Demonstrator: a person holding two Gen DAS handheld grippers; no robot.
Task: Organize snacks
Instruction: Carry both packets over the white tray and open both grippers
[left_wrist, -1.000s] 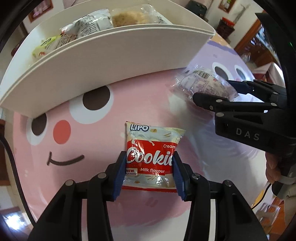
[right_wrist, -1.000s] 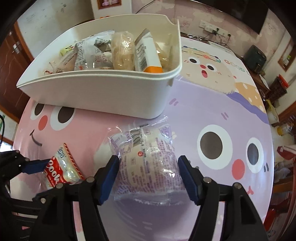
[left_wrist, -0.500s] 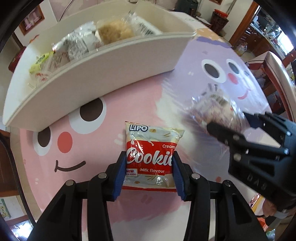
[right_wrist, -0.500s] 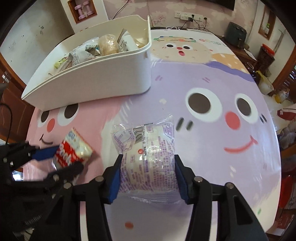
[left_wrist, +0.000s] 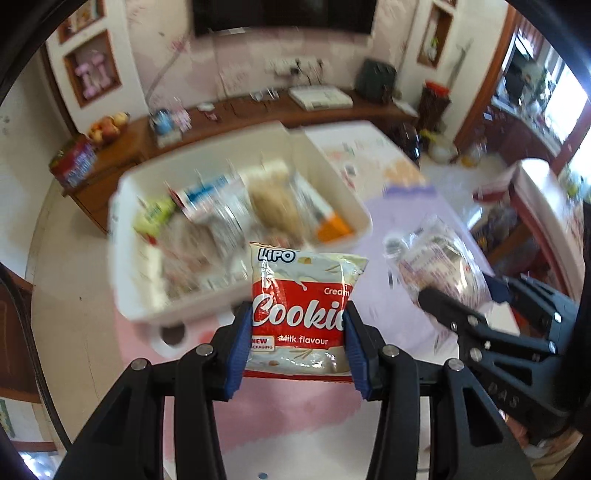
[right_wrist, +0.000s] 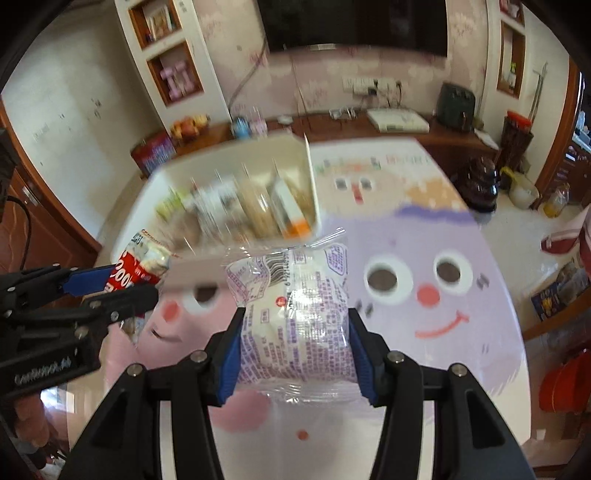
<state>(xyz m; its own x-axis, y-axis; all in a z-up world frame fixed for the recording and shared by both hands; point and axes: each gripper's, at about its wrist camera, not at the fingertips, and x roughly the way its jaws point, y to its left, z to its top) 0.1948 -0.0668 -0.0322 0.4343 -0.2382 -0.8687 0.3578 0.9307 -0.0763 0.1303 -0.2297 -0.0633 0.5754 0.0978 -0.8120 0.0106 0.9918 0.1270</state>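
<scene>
My left gripper (left_wrist: 295, 347) is shut on a red and white Lipo cookie packet (left_wrist: 301, 310), held up in the air in front of the white snack bin (left_wrist: 133, 280). My right gripper (right_wrist: 295, 350) is shut on a clear packet with purple print (right_wrist: 295, 306), also lifted off the table. In the left wrist view the right gripper (left_wrist: 465, 291) with its clear packet (left_wrist: 432, 258) hangs to the right. In the right wrist view the left gripper (right_wrist: 114, 286) with the cookie packet (right_wrist: 140, 266) is at the left. The bin (right_wrist: 147, 192) holds several snack packets.
The table (right_wrist: 424, 332) has a pink and purple cartoon-face cover. Behind it runs a wooden sideboard (right_wrist: 406, 133) with a fruit bowl (right_wrist: 188, 127) and small items. A person's hand (right_wrist: 31, 428) shows at the lower left of the right wrist view.
Both grippers have risen off the table with their packets. The right gripper closed onto the clear packet. The bin now shows from above, blurred.
</scene>
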